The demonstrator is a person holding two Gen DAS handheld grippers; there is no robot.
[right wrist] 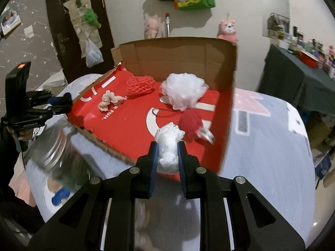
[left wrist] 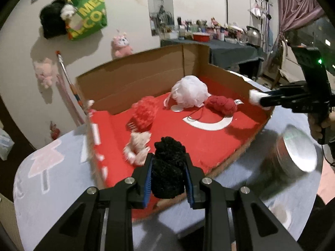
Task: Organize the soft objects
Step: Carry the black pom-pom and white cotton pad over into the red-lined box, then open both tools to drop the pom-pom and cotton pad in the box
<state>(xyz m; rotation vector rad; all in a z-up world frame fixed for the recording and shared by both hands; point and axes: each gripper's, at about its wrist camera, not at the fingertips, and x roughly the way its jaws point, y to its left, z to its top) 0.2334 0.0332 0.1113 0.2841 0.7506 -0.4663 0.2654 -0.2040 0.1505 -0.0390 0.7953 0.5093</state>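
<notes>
Left claw (left wrist: pixel 168 175) is gripping a black yarn ball (left wrist: pixel 167 167); right claw (right wrist: pixel 167 159) is clamping a white wad (right wrist: pixel 168 146) above the cardboard box (right wrist: pixel 178 56).

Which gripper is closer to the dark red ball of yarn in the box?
Right. The right gripper, shut on a white fluffy bundle, hovers just beside the dark red yarn ball. The left gripper, clamping black yarn, sits across the red-lined cardboard box.
</notes>
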